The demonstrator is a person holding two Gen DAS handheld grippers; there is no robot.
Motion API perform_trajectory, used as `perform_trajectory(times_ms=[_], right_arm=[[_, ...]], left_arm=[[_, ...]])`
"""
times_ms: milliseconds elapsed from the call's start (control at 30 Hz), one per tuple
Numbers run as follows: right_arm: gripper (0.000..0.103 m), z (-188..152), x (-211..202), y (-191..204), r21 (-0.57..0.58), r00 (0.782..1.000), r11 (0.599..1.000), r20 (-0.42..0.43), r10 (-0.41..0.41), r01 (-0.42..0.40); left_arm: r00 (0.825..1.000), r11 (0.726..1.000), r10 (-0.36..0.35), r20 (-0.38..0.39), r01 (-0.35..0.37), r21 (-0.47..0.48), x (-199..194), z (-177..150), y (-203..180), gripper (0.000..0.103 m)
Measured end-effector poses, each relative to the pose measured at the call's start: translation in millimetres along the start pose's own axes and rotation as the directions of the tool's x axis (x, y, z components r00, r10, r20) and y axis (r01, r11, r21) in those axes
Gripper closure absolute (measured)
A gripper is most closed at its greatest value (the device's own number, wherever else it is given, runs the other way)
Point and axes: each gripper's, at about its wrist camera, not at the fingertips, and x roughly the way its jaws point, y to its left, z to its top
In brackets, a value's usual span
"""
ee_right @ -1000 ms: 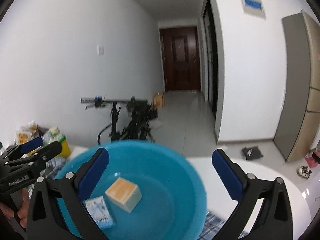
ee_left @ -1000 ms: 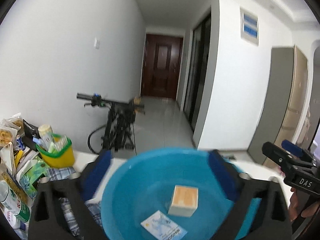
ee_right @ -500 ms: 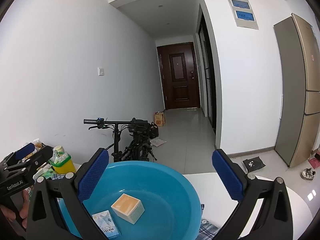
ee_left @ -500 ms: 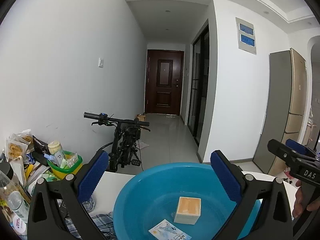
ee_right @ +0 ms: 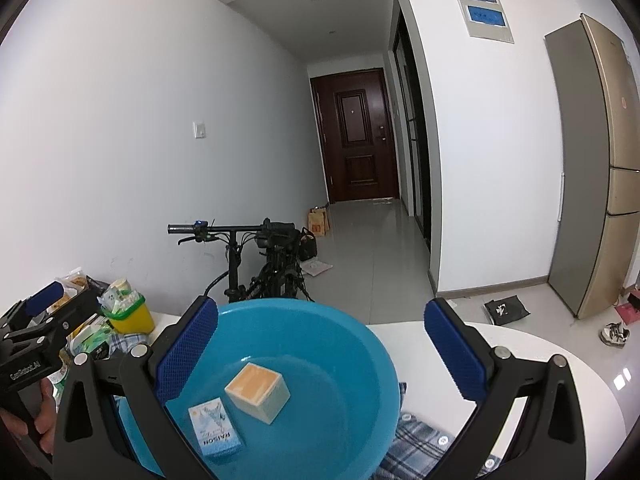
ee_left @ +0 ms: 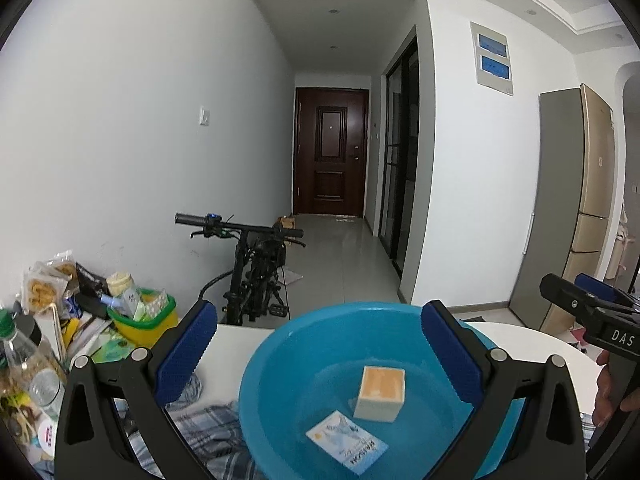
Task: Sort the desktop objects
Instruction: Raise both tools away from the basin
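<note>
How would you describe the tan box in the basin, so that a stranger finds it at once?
Find the big blue basin on the white table. Only two things lie inside it. The tan box is the thick, cube-like one with an orange-tan top and pale sides, while its neighbour, the blue and white packet, is flat and printed.

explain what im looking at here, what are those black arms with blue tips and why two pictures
Those are two hand-held claws, each with a wide-angle camera looking out between its two blue-padded fingers. One picture is from the left claw, the other from the right claw; each view also catches the other claw at its edge. Both are open and hold nothing. Below them a round blue plastic basin sits on a white table and checked cloth, holding a small cream cube box and a flat pale-blue carton. A yellow tub with a green rim and snack packets stand to the left.
</note>
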Motion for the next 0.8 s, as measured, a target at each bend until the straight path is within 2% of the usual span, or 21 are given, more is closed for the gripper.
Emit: perform_trajectory(times_ms=[433,800], right_arm=[[0.000,-15.2,-49.5,22.0,-0.038,1.000,0.999,-0.013,0.004,-0.004],[0.000,-25.9,-89.5,33.3,-0.049,1.000,0.999,0.000,0.017,-0.017]], left_arm=[[1.000,1.000,0.004,-0.014,-0.004,0.010,-49.8,-13.6,6.6,0.000],[1.000,1.000,0.002,0.007,-0.002,0.009,-94.7,-20.1,6.7,0.000]])
